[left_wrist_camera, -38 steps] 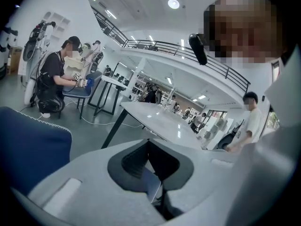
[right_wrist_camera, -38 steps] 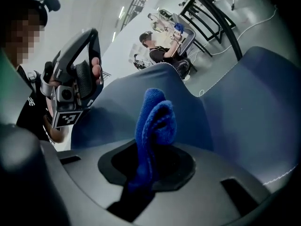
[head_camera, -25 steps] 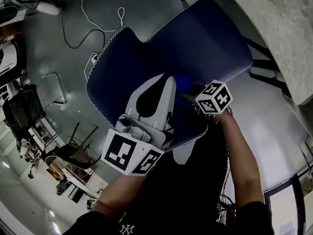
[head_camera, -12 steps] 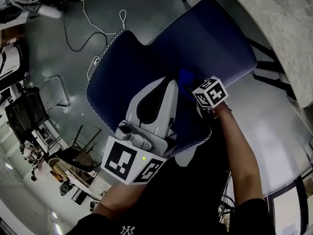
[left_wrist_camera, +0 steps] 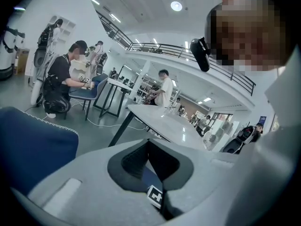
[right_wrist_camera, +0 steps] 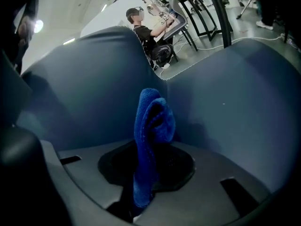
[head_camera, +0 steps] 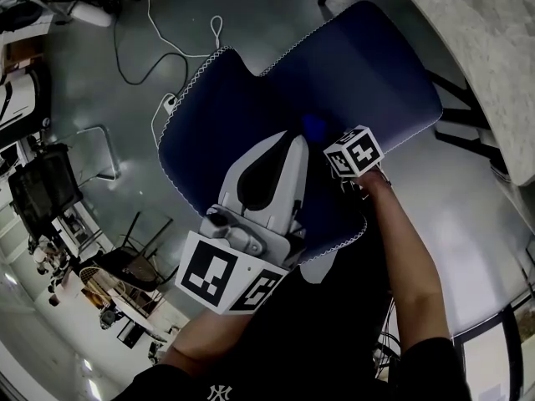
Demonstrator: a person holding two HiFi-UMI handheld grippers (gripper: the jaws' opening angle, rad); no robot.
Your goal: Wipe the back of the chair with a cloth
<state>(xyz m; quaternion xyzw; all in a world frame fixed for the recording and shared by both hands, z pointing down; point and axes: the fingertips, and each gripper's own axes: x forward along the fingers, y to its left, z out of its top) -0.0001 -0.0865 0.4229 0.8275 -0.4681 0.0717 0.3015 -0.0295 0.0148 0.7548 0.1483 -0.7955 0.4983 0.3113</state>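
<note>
In the head view a dark blue chair (head_camera: 226, 115) with white stitched edges fills the middle. My right gripper (head_camera: 322, 136) is shut on a bright blue cloth (head_camera: 313, 126), held over the chair's upholstery near the fold between its two panels. In the right gripper view the cloth (right_wrist_camera: 153, 117) sticks up out of the right gripper (right_wrist_camera: 151, 147), close in front of the blue chair (right_wrist_camera: 235, 102); contact cannot be told. My white left gripper (head_camera: 294, 140) lies over the chair beside it, shut and holding nothing. The left gripper (left_wrist_camera: 149, 145) shows its jaws meeting.
A white cable (head_camera: 167, 48) and a power strip (head_camera: 170, 103) lie on the grey floor left of the chair. A pale tabletop (head_camera: 485, 48) curves along the upper right. Black chairs (head_camera: 125, 257) stand at the left. People sit at a table (left_wrist_camera: 61, 79) in the distance.
My right gripper has moved the cloth a little up and to the left across the chair. The left gripper has hardly shifted.
</note>
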